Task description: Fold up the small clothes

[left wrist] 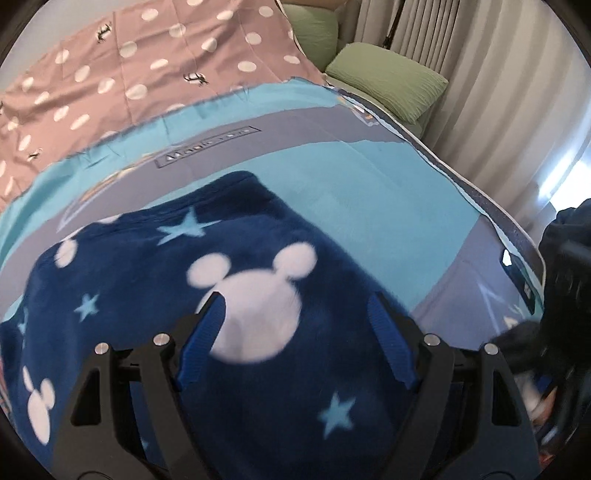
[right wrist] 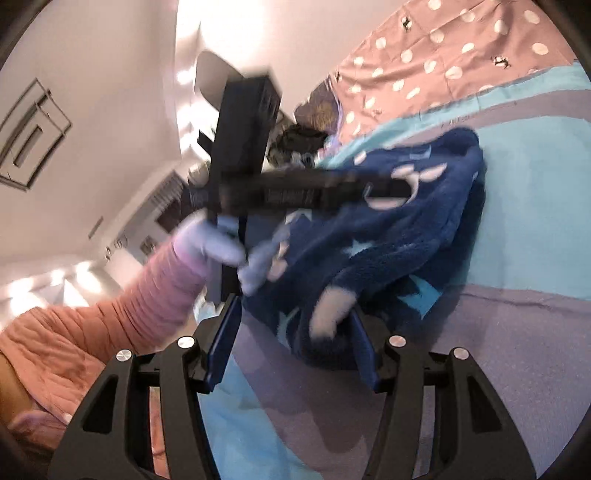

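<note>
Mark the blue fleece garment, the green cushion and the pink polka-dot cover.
blue fleece garment (left wrist: 147,280): left wrist view, dark pile beside the mouse-head print.
green cushion (left wrist: 388,79): left wrist view, top face.
pink polka-dot cover (left wrist: 122,74): left wrist view, middle.

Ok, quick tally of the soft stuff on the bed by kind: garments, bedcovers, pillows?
Navy fleece garment: 1
Bedcovers: 2, the blue-and-grey cover and the pink dotted cover
Green pillows: 2, near one and far one
Total: 5
</note>
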`<action>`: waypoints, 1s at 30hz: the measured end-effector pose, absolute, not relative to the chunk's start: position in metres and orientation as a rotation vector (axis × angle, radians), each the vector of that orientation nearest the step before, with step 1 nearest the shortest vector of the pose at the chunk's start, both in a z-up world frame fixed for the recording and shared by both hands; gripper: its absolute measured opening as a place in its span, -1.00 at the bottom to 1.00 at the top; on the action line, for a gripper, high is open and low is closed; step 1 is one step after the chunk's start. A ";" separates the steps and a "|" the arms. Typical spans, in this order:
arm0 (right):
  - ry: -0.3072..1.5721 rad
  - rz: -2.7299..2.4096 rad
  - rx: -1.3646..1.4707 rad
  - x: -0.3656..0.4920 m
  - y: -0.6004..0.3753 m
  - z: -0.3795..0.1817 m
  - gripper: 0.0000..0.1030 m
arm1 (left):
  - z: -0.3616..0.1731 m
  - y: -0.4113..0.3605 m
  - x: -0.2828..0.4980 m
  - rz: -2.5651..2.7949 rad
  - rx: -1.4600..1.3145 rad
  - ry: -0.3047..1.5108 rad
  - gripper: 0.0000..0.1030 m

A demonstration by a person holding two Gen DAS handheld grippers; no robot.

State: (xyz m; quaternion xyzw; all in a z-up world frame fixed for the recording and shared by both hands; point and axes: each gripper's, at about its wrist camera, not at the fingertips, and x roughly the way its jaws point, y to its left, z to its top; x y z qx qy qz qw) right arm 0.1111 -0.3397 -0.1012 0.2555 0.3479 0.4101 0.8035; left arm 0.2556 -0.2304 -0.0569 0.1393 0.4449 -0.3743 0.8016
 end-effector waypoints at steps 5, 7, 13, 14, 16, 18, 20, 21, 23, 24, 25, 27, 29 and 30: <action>0.798 0.822 0.483 0.109 -0.330 -0.108 0.13 | -0.070 -0.276 0.253 -0.811 0.495 0.929 0.57; 0.799 0.819 0.482 0.106 -0.330 -0.108 0.15 | -0.083 -0.296 0.249 -0.770 0.638 0.887 0.57; 0.900 0.846 0.502 0.120 -0.328 -0.120 0.18 | -0.104 -0.286 0.269 -0.747 0.571 0.957 0.55; 0.911 0.866 0.516 0.122 -0.329 -0.121 0.19 | -0.104 -0.278 0.271 -0.750 0.535 0.959 0.55; 0.925 0.911 0.563 0.127 -0.333 -0.121 0.19 | -0.103 -0.269 0.273 -0.763 0.489 0.953 0.55; 0.923 1.001 0.621 0.130 -0.337 -0.122 0.17 | -0.102 -0.266 0.275 -0.776 0.453 0.946 0.54; 0.892 1.149 0.640 0.120 -0.333 -0.113 0.15 | -0.098 -0.262 0.275 -0.798 0.410 0.941 0.54; 0.885 1.186 0.619 0.114 -0.331 -0.109 0.15 | -0.096 -0.258 0.275 -0.817 0.384 0.944 0.54; 0.890 1.213 0.526 0.100 -0.322 -0.102 0.16 | -0.096 -0.253 0.274 -0.830 0.357 0.958 0.54; 0.907 1.186 0.501 0.098 -0.320 -0.104 0.16 | -0.097 -0.252 0.272 -0.832 0.353 0.957 0.54; 0.926 1.162 0.499 0.100 -0.320 -0.108 0.16 | -0.098 -0.253 0.271 -0.826 0.357 0.950 0.54; 0.953 1.092 0.516 0.100 -0.329 -0.114 0.15 | -0.102 -0.254 0.271 -0.816 0.359 0.942 0.53; 0.923 1.036 0.523 0.098 -0.344 -0.107 0.15 | -0.102 -0.253 0.271 -0.818 0.347 0.934 0.52; 0.876 1.007 0.543 0.095 -0.356 -0.095 0.15 | -0.101 -0.251 0.271 -0.831 0.330 0.930 0.50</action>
